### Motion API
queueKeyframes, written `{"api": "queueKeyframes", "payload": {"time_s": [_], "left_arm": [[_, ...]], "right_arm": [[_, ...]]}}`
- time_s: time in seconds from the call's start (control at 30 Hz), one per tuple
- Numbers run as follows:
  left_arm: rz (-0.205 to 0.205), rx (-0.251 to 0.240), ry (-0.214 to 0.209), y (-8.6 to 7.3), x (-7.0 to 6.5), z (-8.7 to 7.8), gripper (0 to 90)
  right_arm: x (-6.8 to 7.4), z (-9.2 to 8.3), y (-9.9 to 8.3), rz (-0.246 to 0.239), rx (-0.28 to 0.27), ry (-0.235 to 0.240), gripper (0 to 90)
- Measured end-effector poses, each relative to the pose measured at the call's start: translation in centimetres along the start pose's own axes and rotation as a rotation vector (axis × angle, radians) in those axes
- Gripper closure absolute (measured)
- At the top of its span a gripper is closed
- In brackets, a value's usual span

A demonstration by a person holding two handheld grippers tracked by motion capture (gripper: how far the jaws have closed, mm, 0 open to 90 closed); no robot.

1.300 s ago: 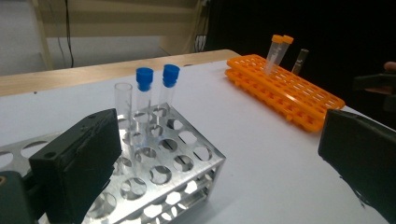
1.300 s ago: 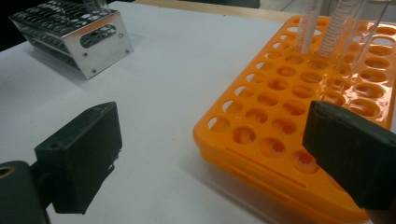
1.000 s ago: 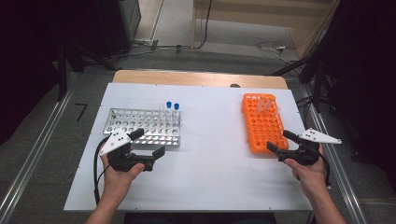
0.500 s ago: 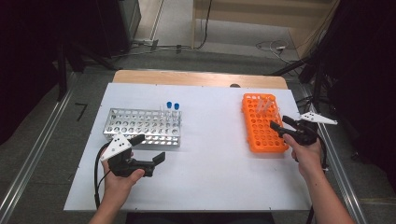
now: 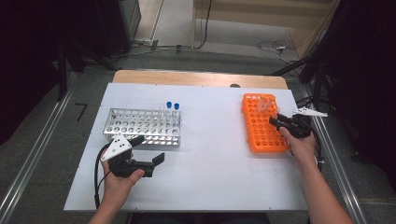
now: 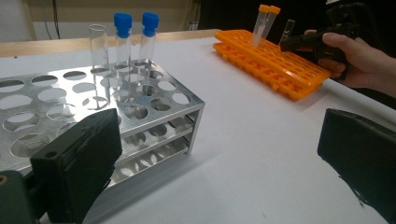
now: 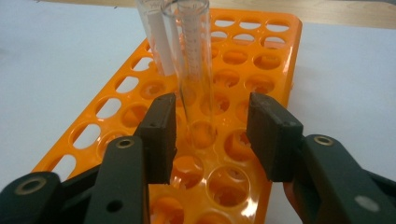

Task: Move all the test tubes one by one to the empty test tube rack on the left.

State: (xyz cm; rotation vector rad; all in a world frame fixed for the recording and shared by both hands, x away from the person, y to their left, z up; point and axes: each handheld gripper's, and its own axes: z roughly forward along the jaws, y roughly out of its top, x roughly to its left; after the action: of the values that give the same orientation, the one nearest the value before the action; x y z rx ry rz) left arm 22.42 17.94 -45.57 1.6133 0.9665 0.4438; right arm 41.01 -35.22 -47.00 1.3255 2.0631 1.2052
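From the high view, your right gripper [image 5: 275, 121] sits at about three o'clock on the white worktop [image 5: 215, 163], over the far right part of the orange rack [image 5: 261, 133]. A few tubes stand at that rack's far end, at its twelve o'clock. Your left gripper [image 5: 150, 149] hovers at about seven o'clock, just in front of the metal rack [image 5: 140, 127], its fingers spread wide with nothing between them. Two blue-capped tubes [image 5: 173, 108] stand at the metal rack's far right corner.

In the left gripper view, your two black fingers [image 6: 77, 163] stand far apart at the bottom corners, with bare worktop between them. The metal rack [image 6: 154, 112] lies at ten o'clock, carrying the two blue-capped tubes [image 6: 135, 42] and a clear uncapped one beside them. At one o'clock is the orange rack [image 6: 280, 70], with your right hand [image 6: 359, 60] and its gripper at its far side.

In the right gripper view, your fingers [image 7: 161, 135] have just been closing and now stand partly open on either side of a clear tube [image 7: 194, 70], which stands upright in a hole of the orange rack [image 7: 126, 93]. There is a gap on each side; neither finger presses on the glass. More tubes stand just behind it, at eleven o'clock.
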Motion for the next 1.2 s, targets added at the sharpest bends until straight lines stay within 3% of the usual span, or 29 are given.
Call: {"api": "queueKeyframes", "payload": {"time_s": [0.2,0.53,0.77,0.97,1.2], "left_arm": [[-0.014,-0.01,-0.001,0.0,0.3,-0.3,0.0],[-0.022,-0.008,0.001,0.1,0.4,-0.2,0.2],[-0.021,-0.007,0.001,0.1,0.2,-0.1,0.2],[-0.017,-0.001,-0.001,0.0,0.2,0.0,0.2],[-0.02,-0.001,0.003,0.0,0.2,-0.2,0.2]], "right_arm": [[-0.2,0.3,0.0,-0.02,-0.01,0.001,59.8],[0.3,0.5,0.0,-0.1,-0.005,0.005,73.1],[0.3,0.2,0.1,-0.08,-0.013,0.01,73.9],[0.2,-0.7,0.6,-0.05,-0.061,0.021,73.9],[0.9,-2.5,2.0,-0.071,-0.113,0.014,74.0]]}}
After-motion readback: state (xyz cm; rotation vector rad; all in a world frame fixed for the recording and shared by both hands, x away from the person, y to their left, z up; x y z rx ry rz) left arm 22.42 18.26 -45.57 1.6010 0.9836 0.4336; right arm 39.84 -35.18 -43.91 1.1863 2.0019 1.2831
